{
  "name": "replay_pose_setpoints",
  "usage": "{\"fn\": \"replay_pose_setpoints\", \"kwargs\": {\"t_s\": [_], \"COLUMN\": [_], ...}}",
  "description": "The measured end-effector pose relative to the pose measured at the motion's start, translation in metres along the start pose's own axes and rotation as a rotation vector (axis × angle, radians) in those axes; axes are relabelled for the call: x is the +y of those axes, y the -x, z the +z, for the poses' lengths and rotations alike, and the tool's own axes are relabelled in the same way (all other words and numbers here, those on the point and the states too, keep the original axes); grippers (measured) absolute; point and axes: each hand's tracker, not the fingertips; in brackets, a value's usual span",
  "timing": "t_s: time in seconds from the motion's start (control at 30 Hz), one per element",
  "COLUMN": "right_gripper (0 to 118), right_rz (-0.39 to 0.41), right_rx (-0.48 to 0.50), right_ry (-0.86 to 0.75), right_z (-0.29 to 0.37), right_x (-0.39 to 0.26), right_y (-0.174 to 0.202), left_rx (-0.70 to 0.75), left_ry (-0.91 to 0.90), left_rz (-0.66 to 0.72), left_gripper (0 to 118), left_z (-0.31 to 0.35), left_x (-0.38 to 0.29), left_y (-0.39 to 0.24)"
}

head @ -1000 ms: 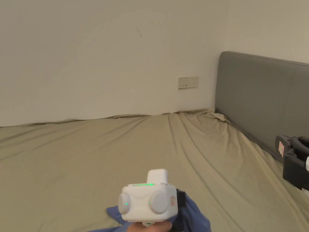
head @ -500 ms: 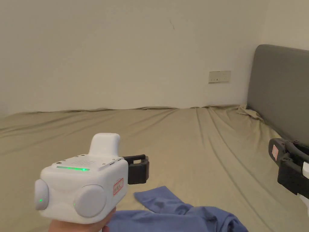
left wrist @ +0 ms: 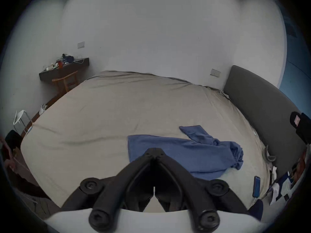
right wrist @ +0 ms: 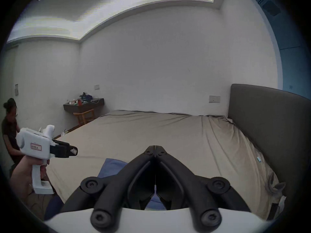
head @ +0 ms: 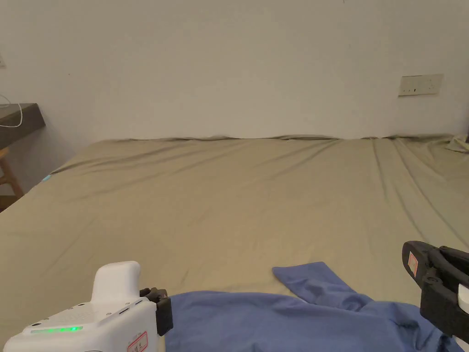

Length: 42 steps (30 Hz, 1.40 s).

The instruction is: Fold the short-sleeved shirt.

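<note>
1. Left gripper (left wrist: 154, 150) has been dropped lower since a moment ago; fingers closed, empty.
2. Right gripper (right wrist: 155, 147) fingers closed, empty.
3. Shirt (left wrist: 185, 154) lies crumpled on near bed (head: 238, 192); spreading judged next.

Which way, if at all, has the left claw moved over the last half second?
Yes. Judged against the wall socket and the blue shirt, the left claw has gone left and down, away from the sleeve tip. The camera has also panned left.
</note>
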Motion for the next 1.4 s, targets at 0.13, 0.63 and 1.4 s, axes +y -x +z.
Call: {"fn": "replay_pose_setpoints", "kwargs": {"t_s": [0.13, 0.63, 1.4], "right_gripper": [3, 3, 114], "right_rz": [-0.007, -0.062, 0.183], "right_rx": [-0.010, -0.139, -0.162], "right_ry": [0.045, 0.257, 0.675], "right_z": [-0.016, -0.058, -0.200], "right_x": [-0.012, -0.070, -0.171], "right_y": [-0.010, -0.075, -0.185], "left_rx": [-0.033, 0.188, -0.102], "left_ry": [0.029, 0.351, 0.126], "left_rz": [-0.007, -0.056, 0.060], "left_gripper": [0, 117, 2], "left_z": [-0.055, -0.317, -0.166], "left_x": [0.003, -0.050, 0.006], "left_y": [0.004, 0.050, 0.011]}}
